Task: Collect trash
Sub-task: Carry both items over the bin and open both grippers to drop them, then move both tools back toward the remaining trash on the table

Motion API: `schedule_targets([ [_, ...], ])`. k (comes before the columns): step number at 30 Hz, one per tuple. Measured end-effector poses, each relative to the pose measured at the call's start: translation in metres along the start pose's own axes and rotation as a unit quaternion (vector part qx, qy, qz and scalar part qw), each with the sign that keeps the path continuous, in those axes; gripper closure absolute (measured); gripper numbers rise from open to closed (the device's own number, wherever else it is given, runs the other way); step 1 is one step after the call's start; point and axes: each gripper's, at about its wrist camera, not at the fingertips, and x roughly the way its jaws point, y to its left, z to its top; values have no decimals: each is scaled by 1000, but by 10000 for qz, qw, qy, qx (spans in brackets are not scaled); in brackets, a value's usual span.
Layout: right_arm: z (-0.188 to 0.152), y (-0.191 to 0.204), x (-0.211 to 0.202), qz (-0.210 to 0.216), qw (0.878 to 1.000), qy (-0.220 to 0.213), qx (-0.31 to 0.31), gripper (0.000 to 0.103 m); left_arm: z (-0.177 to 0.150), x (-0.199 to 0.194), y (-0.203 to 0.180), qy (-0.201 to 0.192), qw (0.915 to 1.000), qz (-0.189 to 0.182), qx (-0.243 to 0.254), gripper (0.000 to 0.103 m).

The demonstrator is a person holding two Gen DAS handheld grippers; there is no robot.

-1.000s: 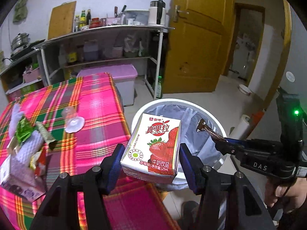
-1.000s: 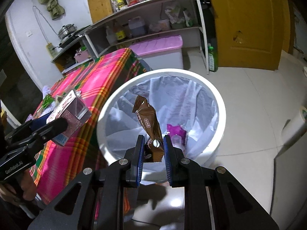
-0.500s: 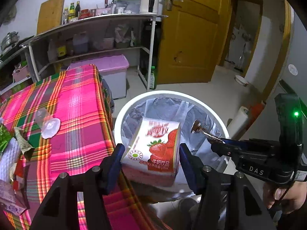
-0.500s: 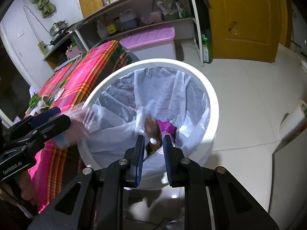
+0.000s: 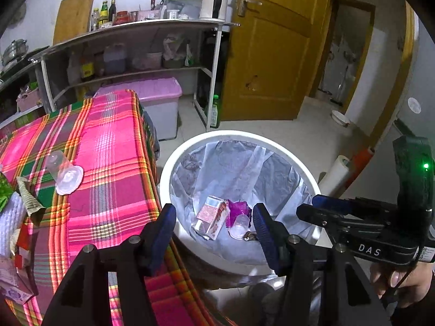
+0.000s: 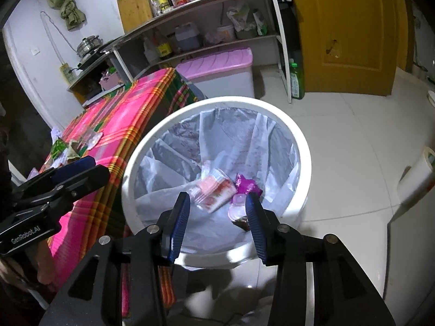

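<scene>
Indoor light, fisheye views: dim and uneven, with strong barrel distortion and black corner vignetting.
Glare whitens the floor tiles (image 6: 353, 141) right of the bin (image 6: 299, 146); the plaid cloth (image 5: 108, 146) left of it is oversaturated. The carton (image 6: 214, 187) inside looks motion-blurred; shadow pools beneath the bin.

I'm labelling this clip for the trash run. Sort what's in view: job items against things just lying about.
Job items:
- white bin, lined
- milk carton, purple wrapper, brown wrapper, all in the bin
- plastic cup and wrappers on the table
- left gripper and right gripper, both open

Lying about:
- pink-lidded box
- green bottle
- shelf bottles
</scene>
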Motion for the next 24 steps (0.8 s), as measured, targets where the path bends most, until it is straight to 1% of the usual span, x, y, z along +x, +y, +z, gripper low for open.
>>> schedule_targets([
  [6, 0, 15, -22, 79, 9996, -240, -95, 59, -1, -23, 1, -204, 9997, -55, -92, 45],
  [15, -10, 45, -48, 320, 9976, -547, -288, 59, -16, -68, 13, -547, 9983, -110, -138, 45],
  [19, -14, 60, -53, 336, 9972, -520, -420, 59, -27, -88, 20, -652, 9978, -28, -136, 45],
  [22, -19, 69, -57, 518, 9962, -556, -416, 59, -35, -102, 24, -709, 9974, 44, -152, 45],
  [24, -22, 75, -58, 566, 9959, -537, -461, 59, -41, -112, 27, -757, 9969, 98, -177, 45],
])
